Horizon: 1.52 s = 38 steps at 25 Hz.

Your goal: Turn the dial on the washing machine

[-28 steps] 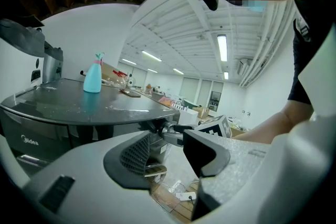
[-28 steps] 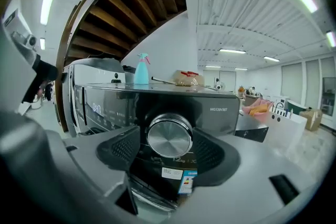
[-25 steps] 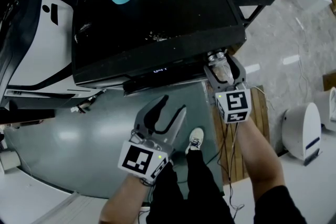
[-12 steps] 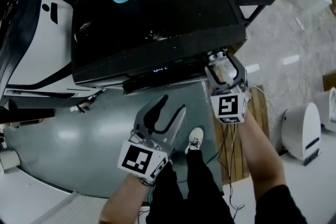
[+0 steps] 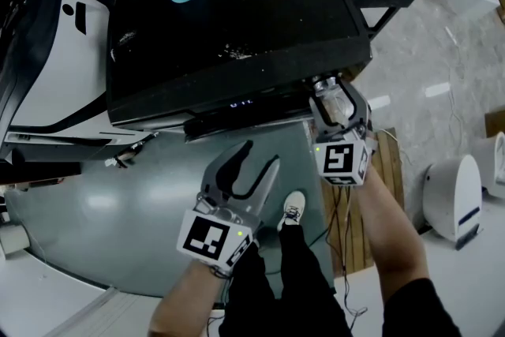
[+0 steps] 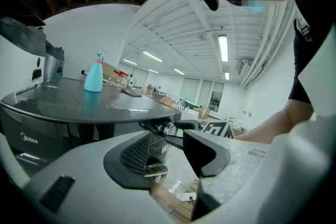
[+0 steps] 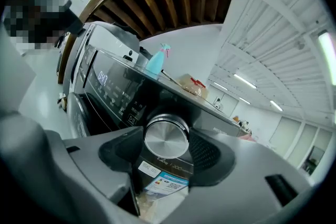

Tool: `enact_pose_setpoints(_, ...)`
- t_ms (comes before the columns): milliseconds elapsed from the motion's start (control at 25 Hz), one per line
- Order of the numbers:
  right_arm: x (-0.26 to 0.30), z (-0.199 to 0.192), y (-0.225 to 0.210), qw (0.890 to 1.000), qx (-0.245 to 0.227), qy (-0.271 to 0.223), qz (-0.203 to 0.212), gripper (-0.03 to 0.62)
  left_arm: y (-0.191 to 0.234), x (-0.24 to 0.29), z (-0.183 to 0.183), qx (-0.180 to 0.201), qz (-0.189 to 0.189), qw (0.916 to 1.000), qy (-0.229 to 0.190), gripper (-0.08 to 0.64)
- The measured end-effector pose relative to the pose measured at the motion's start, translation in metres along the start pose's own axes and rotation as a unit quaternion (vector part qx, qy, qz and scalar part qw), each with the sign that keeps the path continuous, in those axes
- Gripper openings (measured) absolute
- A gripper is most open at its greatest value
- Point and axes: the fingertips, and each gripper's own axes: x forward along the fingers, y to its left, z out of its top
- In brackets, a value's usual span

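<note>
Clamping dial (image 7: 166, 136) with right tool (image 5: 338, 100), jaws just closing; may slip on smooth metal if twisted off-axis. Holding left tool (image 5: 259, 157) apart, empty, lower centre.

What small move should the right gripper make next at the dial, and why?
Probably roll the right gripper to turn the dial one step. Its jaws have just been closing, with the dial between them, and both pads seem to press on its rim, so the grip looks ready.
</note>
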Motion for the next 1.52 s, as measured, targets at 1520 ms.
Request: enact_pose_setpoints(1520,0.003,0.003,-0.001,1.000,0.021,-0.013,-0.012,0.275,0.011,-0.008,-0.008,-0.004,0.003,1.0000,0.004,0.192)
